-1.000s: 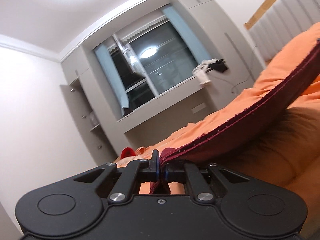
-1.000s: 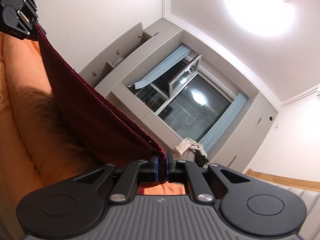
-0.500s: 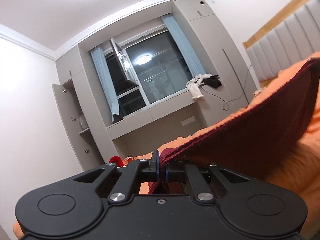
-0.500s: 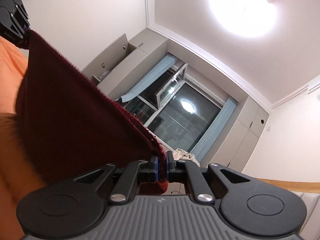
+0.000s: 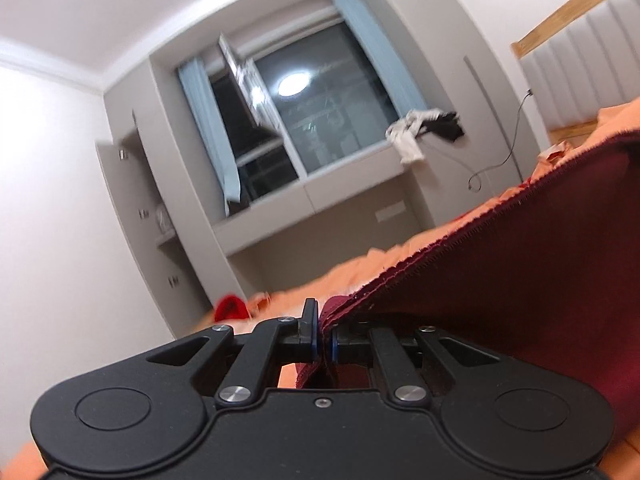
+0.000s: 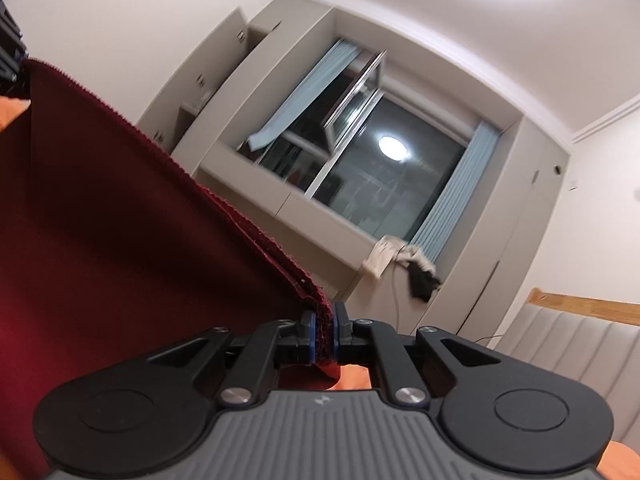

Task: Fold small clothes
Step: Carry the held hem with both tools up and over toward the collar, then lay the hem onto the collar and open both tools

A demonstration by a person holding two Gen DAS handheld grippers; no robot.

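Now maroon cloth stretched, pinched in both grippers

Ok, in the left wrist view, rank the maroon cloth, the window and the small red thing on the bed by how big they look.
1. maroon cloth, though its nearness inflates it
2. window
3. small red thing

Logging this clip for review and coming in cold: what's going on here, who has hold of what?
A person is folding a dark red garment over a bed with an orange cover, one handheld gripper in each hand. The left gripper is shut on one corner and the right gripper is shut on another, so the cloth hangs stretched between them above the bed. Both cameras tilt up toward the window. The fold is in progress; the garment is not laid down yet.
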